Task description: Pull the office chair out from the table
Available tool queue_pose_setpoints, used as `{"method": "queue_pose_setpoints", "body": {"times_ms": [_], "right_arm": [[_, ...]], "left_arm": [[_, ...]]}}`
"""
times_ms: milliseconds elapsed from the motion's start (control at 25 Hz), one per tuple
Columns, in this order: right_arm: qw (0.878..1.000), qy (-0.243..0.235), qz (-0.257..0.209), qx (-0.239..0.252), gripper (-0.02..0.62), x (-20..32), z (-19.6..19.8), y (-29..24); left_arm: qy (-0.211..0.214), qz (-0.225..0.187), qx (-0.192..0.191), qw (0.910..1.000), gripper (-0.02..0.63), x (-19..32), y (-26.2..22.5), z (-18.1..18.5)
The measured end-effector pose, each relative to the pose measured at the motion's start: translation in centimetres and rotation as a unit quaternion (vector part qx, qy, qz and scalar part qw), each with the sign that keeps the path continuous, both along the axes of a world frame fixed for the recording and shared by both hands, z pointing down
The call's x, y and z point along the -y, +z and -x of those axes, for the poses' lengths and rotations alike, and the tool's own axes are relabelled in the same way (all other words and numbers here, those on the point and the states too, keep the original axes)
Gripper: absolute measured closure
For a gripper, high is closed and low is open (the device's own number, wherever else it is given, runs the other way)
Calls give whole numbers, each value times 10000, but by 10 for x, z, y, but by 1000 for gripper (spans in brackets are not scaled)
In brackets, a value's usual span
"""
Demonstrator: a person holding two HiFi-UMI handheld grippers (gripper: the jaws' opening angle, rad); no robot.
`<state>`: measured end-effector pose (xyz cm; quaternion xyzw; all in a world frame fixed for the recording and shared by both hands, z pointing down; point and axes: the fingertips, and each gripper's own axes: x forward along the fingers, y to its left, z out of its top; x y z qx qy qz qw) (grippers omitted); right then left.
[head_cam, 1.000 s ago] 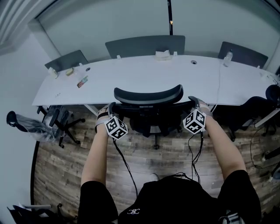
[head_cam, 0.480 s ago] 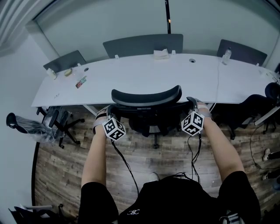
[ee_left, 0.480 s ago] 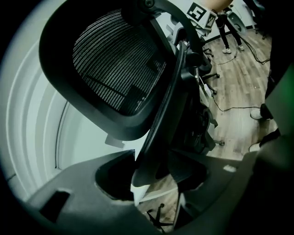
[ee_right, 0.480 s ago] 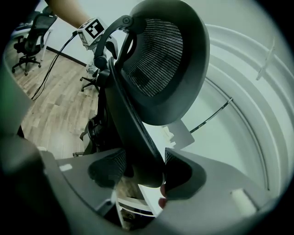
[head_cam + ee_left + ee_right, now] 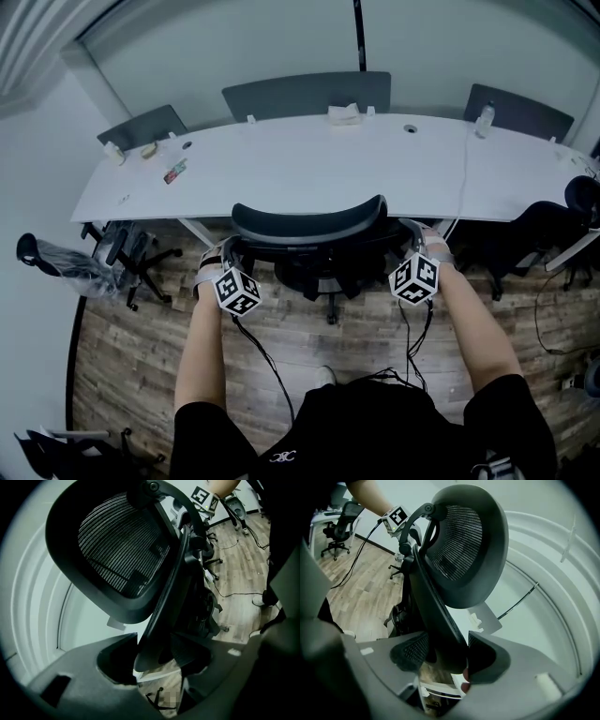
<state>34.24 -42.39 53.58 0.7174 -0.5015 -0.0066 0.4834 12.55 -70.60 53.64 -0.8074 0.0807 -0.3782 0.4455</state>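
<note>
Head view: our black mesh office chair (image 5: 309,225) stands just beside the near edge of the long white desk (image 5: 281,169), its back toward us.
Left gripper (image 5: 228,251): fingers have just been closing and clamp the backrest's left rim.
Right gripper (image 5: 412,232): fingers have likewise just been closing and clamp the right rim.
Handling: we judge it heavy yet free to roll on the wood floor (image 5: 141,356); rim stiff, mesh yielding.
Hold: we would keep to both rims, pulling evenly lest it swivel.

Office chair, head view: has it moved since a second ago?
Yes. The office chair has slid down the picture, out from the white table, and now overlaps the tabletop less.
</note>
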Motion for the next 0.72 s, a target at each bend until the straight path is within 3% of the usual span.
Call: {"method": "queue_pose_setpoints", "body": {"times_ms": [720], "right_arm": [[9961, -859, -138, 109, 330, -100, 52, -1]], "left_arm": [[-833, -22, 99, 9965, 391, -126, 2, 81]]}}
